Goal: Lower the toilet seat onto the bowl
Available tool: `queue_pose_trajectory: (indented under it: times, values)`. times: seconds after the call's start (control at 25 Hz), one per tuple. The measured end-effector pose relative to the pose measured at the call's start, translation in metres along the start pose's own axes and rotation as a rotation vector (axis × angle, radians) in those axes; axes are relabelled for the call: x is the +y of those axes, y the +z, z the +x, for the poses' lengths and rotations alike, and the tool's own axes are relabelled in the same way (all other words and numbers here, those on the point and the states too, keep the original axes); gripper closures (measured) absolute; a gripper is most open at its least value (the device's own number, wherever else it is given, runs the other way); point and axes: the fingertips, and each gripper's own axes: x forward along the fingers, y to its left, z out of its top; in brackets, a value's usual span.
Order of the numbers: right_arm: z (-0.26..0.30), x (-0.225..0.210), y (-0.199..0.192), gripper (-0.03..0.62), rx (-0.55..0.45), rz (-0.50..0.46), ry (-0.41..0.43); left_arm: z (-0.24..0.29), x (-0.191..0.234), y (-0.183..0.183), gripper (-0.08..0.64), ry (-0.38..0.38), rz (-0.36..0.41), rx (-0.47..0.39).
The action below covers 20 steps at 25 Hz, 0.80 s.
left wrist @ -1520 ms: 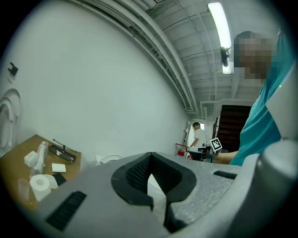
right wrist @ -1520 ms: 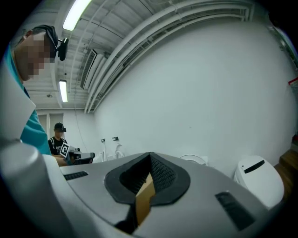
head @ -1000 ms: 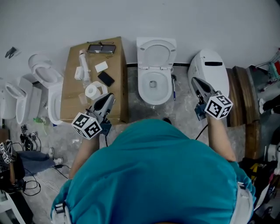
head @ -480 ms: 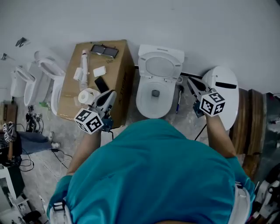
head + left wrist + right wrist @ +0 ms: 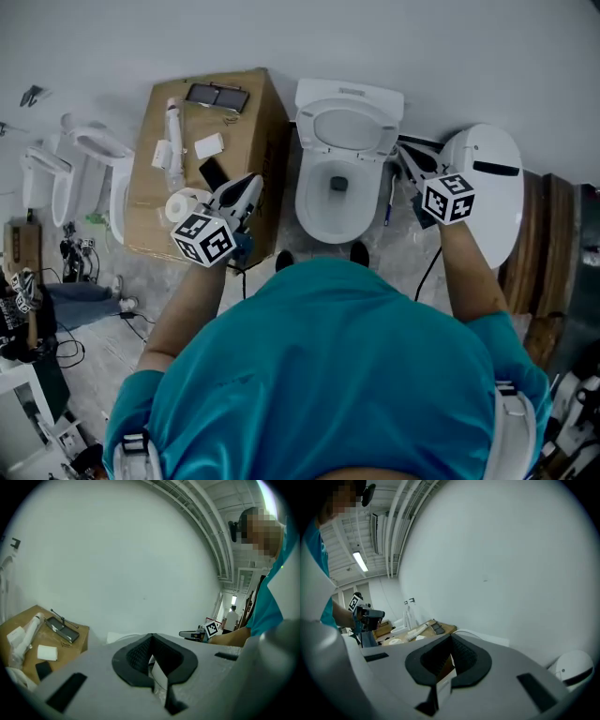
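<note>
The white toilet bowl (image 5: 323,211) stands against the wall in the middle of the head view. Its seat (image 5: 349,129) is raised and leans back against the tank. My left gripper (image 5: 249,187) hovers over the cardboard box's right edge, left of the bowl, with its jaws shut and empty. My right gripper (image 5: 403,153) is just right of the raised seat, near the hinge, apart from it, and is also shut on nothing. In the left gripper view the left gripper (image 5: 151,637) points at the wall; in the right gripper view the right gripper (image 5: 451,637) does the same.
A cardboard box (image 5: 155,216) left of the toilet carries a tape roll (image 5: 182,205), a phone (image 5: 214,173) and a tube (image 5: 173,124). A white rounded unit (image 5: 492,192) stands to the right. More toilets (image 5: 94,155) and floor cables (image 5: 56,347) lie far left.
Both grippers have moved forward toward the wall. The right gripper has drawn left, closer to the raised seat. The seat stays up.
</note>
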Motion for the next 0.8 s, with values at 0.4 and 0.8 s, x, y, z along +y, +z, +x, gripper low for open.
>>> queue_pose_trajectory:
  times: [0.4, 0.8]
  values:
    - [0.059, -0.011, -0.004, 0.594, 0.080, -0.075, -0.042, 0.046, 0.042, -0.010, 0.558, -0.014, 0.028, 0.046]
    - [0.153, -0.039, -0.031, 0.522, 0.206, -0.285, -0.041, 0.112, 0.087, -0.060, 0.558, -0.027, 0.031, 0.116]
